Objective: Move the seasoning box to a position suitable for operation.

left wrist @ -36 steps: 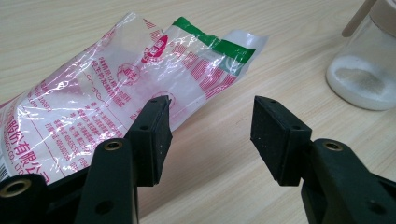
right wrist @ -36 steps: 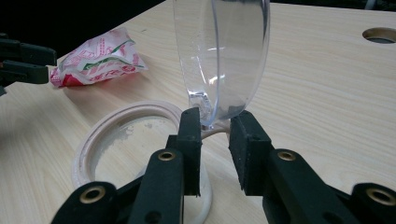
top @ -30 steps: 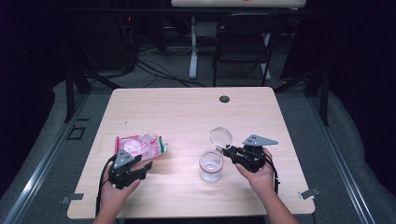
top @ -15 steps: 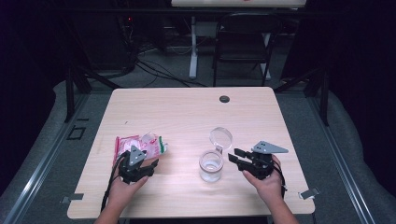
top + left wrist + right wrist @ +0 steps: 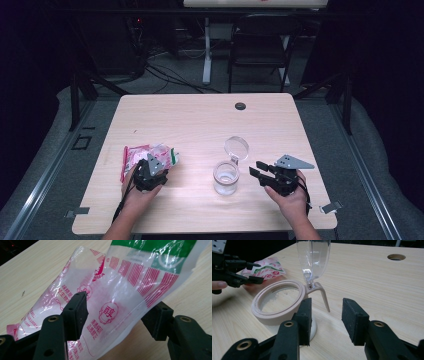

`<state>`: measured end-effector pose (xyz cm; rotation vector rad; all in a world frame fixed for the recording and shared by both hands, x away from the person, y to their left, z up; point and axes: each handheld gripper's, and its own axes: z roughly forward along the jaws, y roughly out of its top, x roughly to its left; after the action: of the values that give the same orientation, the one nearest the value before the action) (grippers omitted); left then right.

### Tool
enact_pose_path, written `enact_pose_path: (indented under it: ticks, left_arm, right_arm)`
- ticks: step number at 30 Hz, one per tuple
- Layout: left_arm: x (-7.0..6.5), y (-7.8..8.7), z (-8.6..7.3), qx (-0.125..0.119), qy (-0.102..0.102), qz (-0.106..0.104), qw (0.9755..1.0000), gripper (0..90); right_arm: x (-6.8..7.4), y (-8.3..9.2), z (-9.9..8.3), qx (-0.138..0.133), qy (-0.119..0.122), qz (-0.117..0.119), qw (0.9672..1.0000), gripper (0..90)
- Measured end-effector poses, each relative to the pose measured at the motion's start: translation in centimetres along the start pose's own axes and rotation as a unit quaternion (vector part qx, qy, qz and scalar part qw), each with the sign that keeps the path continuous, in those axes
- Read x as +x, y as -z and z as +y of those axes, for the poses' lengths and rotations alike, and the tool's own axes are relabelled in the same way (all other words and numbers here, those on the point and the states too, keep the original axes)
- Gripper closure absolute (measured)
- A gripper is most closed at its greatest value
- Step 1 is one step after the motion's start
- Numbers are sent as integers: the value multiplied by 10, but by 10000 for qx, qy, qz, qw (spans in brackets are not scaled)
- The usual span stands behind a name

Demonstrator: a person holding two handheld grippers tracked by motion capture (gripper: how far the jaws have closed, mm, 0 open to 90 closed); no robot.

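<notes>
Reaching for a sachet with the lidded jar already open

The left hand-held gripper, jaws just widened, straddled the clear pink-and-green printed plastic sachet near the left front of the pale wooden worktop without clamping it. The right hand-held gripper, jaws just widened and empty, sat beside the clear jar with its beige rim, whose lid stood flipped up. Pouring probably remained; the far worktop lay open.
</notes>
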<state>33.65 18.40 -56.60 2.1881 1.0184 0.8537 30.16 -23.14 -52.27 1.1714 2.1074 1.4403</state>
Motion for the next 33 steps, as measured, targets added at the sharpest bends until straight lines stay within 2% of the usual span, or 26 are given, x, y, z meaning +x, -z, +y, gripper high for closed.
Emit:
enact_pose_path:
  ticks: [4, 6, 11, 17, 21, 28, 33]
  left_arm:
    - [1, -4, -1, 55, 41, 60, 10000, 421]
    - [4, -5, -3, 33, 183, 41, 9998, 441]
    - [7, -5, -4, -17, 299, 46, 9995, 491]
    - [10, -3, -4, -62, 399, 7, 9992, 632]
    - [15, -3, -5, -109, 633, -115, 9979, 691]
    - [22, 0, -5, -100, 785, -177, 9967, 784]
    - [28, 5, -5, -152, 970, -234, 9949, 827]
  right_arm:
    - [0, 0, 0, -12, -23, -4, 10000, 602]
    - [0, 0, -1, -2, -6, -20, 10000, 602]
    - [0, 0, -1, 28, -8, -18, 10000, 600]
    - [0, -2, -2, 34, -6, -33, 10000, 599]
    - [-1, -2, -3, 45, -10, -56, 10000, 598]
    - [-1, -2, -3, 72, -16, -53, 10000, 598]
    - [-1, -2, -3, 107, 3, -72, 9999, 598]
